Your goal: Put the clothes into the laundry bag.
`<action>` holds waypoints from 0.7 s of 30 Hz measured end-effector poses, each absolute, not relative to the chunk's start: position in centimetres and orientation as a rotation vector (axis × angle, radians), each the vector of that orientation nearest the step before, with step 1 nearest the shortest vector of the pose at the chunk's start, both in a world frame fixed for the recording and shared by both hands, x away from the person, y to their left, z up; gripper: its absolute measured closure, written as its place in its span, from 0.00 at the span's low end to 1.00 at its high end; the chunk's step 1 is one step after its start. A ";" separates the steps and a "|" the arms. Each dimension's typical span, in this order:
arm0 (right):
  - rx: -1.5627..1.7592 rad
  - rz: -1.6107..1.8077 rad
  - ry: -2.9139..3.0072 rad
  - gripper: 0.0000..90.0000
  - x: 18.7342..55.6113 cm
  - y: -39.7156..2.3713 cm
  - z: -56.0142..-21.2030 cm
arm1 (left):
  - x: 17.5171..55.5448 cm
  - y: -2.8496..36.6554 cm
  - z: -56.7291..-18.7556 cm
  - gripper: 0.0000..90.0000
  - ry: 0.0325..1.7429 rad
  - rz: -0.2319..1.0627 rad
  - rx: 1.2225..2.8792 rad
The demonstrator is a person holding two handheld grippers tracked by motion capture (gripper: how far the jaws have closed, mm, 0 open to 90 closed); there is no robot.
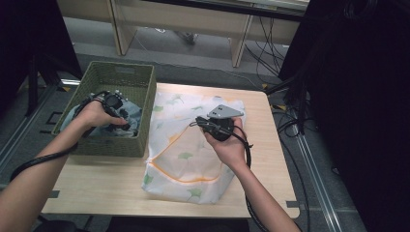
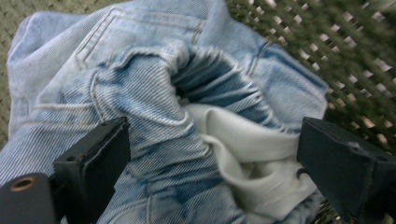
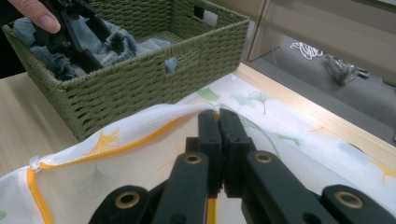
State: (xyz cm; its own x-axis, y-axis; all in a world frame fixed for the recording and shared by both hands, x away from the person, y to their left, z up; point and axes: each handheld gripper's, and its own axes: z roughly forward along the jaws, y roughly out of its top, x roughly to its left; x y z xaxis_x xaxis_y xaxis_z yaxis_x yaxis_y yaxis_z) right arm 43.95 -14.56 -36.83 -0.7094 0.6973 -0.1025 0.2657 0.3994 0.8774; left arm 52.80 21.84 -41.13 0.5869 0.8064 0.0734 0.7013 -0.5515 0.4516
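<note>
A pair of light blue jeans [image 2: 140, 79] lies crumpled in the green woven basket [image 1: 150, 96] at the table's left. My left gripper [image 2: 212, 140] is down inside the basket, open, its jaws standing wide on either side of a denim fold and the white pocket lining [image 2: 252, 154]. A white mesh laundry bag [image 1: 183, 159] with green leaf prints and an orange zip band lies flat on the table beside the basket. My right gripper [image 3: 218, 116] is shut on the bag's orange-trimmed edge, holding that edge slightly raised. The right gripper view also catches the left gripper [image 3: 70, 32] over the jeans [image 3: 116, 46].
The basket [image 3: 140, 88] stands at the left rear of the light wooden table [image 1: 96, 188], its side touching the bag. Bare tabletop lies in front of the basket and right of the bag. Black cables trail from both grippers, and dark equipment stands to the right.
</note>
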 end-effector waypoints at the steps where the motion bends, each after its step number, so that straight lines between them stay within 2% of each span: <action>1: 0.833 1.259 2.200 1.00 43.9 -14.6 -36.8 | 52.8 21.6 -40.9 0.10 1.217 0.389 2.433; 5: 0.821 1.265 2.198 1.00 44.0 -14.6 -36.7 | 52.8 21.0 -41.1 0.10 1.223 0.409 2.484; 14: 0.826 1.252 2.209 1.00 43.9 -14.6 -36.9 | 53.9 20.4 -43.7 0.00 1.308 0.304 2.578; 21: 0.829 1.247 2.213 1.00 44.0 -14.7 -37.0 | 54.4 19.4 -44.6 0.10 1.341 0.345 2.719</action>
